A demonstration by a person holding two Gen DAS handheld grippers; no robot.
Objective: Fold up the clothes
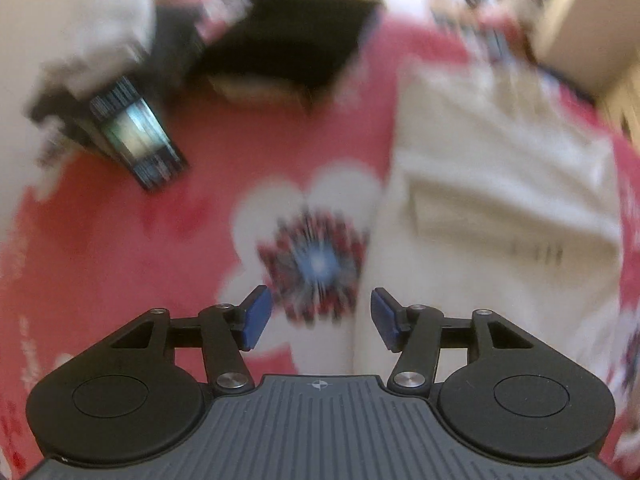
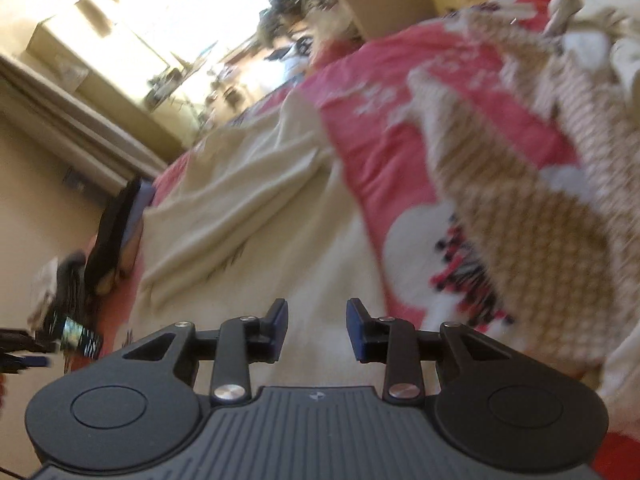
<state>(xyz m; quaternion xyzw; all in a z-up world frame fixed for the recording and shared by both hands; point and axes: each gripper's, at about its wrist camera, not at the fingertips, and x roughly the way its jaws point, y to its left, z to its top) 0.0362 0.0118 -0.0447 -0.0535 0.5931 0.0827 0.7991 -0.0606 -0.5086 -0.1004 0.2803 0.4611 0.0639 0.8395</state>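
Cream garment (image 1: 500,184) lies on bed (image 1: 120,248), loosely folded, creases and overlapping layers showing (blurred, faint dark print near one edge). Red bedcover with white flower pattern underneath. Knitted beige piece (image 2: 532,216) beside it, partly over bedcover. Black folded item (image 1: 292,36) farther off. Left gripper (image 1: 321,318) fingers apart, nothing between. Right gripper (image 2: 317,330) fingers apart, empty, above cream garment.

Right gripper (image 2: 317,330): jaws apart, nothing between them
Cream garment (image 2: 248,208): folded on red floral bedspread (image 2: 380,152)
Beige knitted garment (image 2: 532,216): rumpled, right of it
Black item (image 2: 114,236): at bed edge, left
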